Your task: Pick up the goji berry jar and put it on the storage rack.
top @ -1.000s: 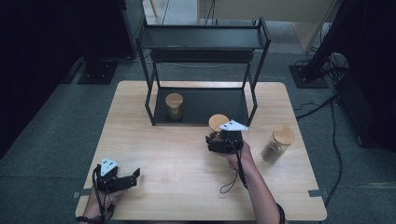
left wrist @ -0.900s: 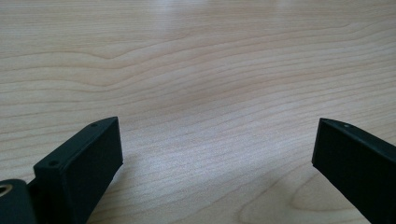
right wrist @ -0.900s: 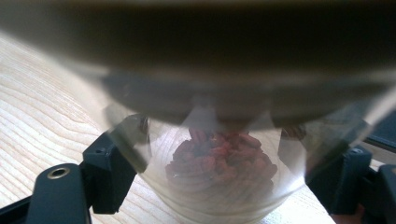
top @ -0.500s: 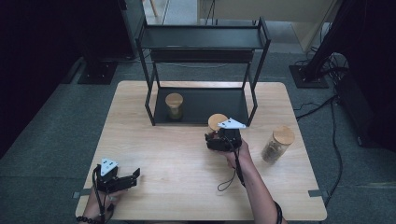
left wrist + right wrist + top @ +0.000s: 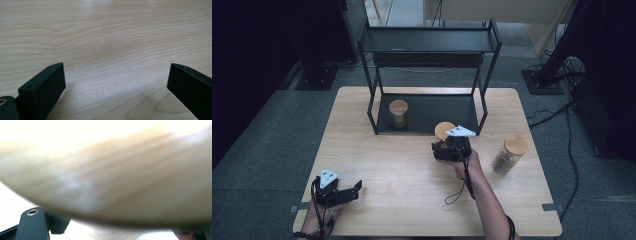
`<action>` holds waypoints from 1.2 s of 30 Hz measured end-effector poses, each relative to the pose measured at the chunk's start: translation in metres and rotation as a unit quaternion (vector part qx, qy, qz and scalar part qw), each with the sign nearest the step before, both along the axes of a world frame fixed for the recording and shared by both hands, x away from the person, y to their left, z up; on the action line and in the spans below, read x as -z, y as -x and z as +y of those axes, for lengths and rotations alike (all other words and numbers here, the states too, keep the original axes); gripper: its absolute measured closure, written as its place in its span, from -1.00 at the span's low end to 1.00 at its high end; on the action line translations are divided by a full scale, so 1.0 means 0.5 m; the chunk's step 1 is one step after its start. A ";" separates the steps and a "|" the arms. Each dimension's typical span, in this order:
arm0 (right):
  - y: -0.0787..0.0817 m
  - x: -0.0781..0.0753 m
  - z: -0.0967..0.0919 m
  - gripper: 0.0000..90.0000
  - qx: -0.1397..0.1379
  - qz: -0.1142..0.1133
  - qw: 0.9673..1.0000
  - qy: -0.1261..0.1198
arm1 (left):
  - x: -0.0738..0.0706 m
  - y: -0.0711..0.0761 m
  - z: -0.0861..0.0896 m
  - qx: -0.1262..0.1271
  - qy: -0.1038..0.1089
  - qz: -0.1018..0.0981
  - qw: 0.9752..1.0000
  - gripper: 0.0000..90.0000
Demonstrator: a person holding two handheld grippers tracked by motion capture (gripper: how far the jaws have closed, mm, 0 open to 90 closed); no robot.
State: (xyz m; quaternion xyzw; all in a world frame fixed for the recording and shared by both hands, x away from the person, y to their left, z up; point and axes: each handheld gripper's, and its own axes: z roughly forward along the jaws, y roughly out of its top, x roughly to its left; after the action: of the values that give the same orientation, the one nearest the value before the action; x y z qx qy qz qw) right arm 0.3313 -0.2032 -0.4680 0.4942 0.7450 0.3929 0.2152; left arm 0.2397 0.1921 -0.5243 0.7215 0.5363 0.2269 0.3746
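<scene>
The right tool (image 5: pixel 443 148) sits just right of the bench's (image 5: pixel 412 200) centre, its jaws pointing toward 9 o'clock and closed around a jar with a wooden lid (image 5: pixel 444 131). The jaws have just been closing, and the jar is between them. In the right gripper view the pale wooden lid (image 5: pixel 112 177) looms blurred and very close above the jaws, so the grip appears to be on the jar's body below the lid. This jar stands on the bench just in front of the black shelf rack (image 5: pixel 429 47), at the rack's 5 o'clock corner, beside its front right leg.

A second jar (image 5: pixel 398 113) with a wooden lid stands inside the rack on its bottom shelf, toward the left. A third jar (image 5: pixel 509 155) stands on the bench at 3 o'clock from the right tool, well apart from it.

The left tool (image 5: pixel 343 191) rests low at the bench's 7 o'clock corner, pointing toward 3 o'clock. In the left gripper view its 2 jaws stand wide apart over bare wood, with nothing between them.
</scene>
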 end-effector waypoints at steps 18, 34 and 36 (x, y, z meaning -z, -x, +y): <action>-0.009 -0.010 0.004 -0.46 -0.003 0.002 1.000 0.016 | 0.000 0.000 0.000 -0.001 0.000 0.001 1.000 -0.95; -0.036 -0.012 0.031 -0.45 -0.001 0.003 1.000 0.018 | 0.000 -0.001 -0.001 -0.007 0.000 0.001 1.000 -0.95; -0.039 -0.012 0.033 -0.45 0.000 0.004 1.000 0.018 | 0.000 -0.002 -0.002 -0.008 -0.004 0.002 1.000 -0.95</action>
State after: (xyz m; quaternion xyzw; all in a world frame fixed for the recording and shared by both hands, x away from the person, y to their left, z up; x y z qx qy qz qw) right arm 0.3508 -0.1864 -0.4620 0.4921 0.7525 0.3778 0.2211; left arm 0.2408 0.1910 -0.5242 0.7192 0.5420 0.2307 0.3685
